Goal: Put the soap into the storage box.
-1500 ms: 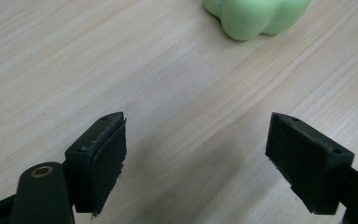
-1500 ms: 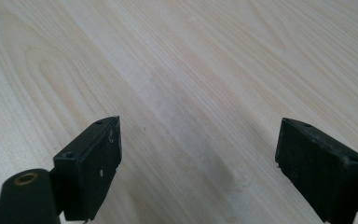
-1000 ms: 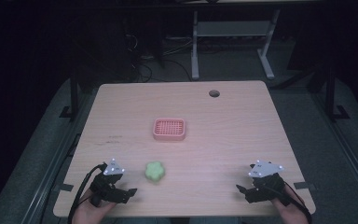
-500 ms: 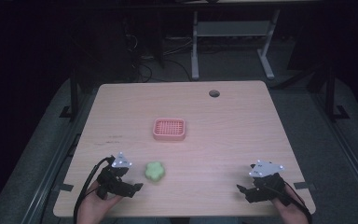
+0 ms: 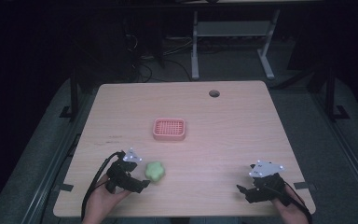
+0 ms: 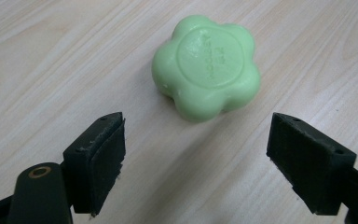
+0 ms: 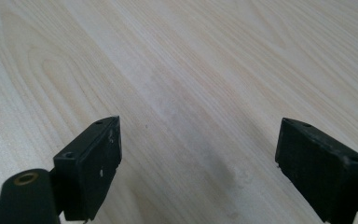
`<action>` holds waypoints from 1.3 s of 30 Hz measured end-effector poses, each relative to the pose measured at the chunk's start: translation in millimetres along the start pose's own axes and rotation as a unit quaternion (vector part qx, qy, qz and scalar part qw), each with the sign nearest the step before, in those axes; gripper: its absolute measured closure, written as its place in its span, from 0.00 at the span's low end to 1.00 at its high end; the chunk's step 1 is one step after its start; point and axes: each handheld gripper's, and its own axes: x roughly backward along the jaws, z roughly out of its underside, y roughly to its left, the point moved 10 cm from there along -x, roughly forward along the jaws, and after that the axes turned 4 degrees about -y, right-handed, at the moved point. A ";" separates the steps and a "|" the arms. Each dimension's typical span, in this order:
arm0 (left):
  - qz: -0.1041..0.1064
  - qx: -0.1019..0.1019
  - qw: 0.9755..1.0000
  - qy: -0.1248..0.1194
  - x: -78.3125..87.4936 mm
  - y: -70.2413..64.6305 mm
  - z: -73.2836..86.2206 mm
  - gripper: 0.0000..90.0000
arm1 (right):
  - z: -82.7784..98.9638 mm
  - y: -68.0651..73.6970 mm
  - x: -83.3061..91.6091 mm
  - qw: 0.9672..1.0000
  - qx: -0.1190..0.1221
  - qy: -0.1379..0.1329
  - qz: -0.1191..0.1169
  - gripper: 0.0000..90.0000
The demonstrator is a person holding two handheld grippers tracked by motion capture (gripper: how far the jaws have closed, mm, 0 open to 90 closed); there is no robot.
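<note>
Your left gripper [image 6: 196,154] has its jaws spread wide with the green flower-shaped soap [image 6: 207,65] lying on the wooden table [image 5: 242,135] just ahead, untouched — your right gripper [image 7: 198,161] gapes over bare wood.

On your worktop [image 5: 242,130]: one green flower-shaped soap bar [image 5: 154,171], one pink slotted soap dish [image 5: 169,129], and one round cable hole [image 5: 214,93] near the far edge. You hold two tongs, the left tongs [image 5: 142,183] and the right tongs [image 5: 242,192], one per hand.
</note>
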 end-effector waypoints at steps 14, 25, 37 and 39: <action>0.005 -0.014 1.000 0.012 -8.8 -5.0 -14.1 0.21 | -1.0 2.0 0.2 1.000 -0.007 -0.003 -0.002 0.15; 0.006 -0.019 0.999 0.025 -18.9 -8.4 -24.1 0.21 | -1.1 2.3 0.4 1.000 -0.007 -0.002 -0.002 0.15; 0.010 -0.015 0.999 0.043 -27.9 -8.4 -29.9 0.21 | -1.5 2.4 0.5 1.000 -0.004 -0.004 -0.003 0.15; 0.011 -0.013 0.999 0.046 -29.3 -8.0 -30.2 0.21 | -1.5 2.5 0.5 1.000 -0.003 -0.004 -0.004 0.15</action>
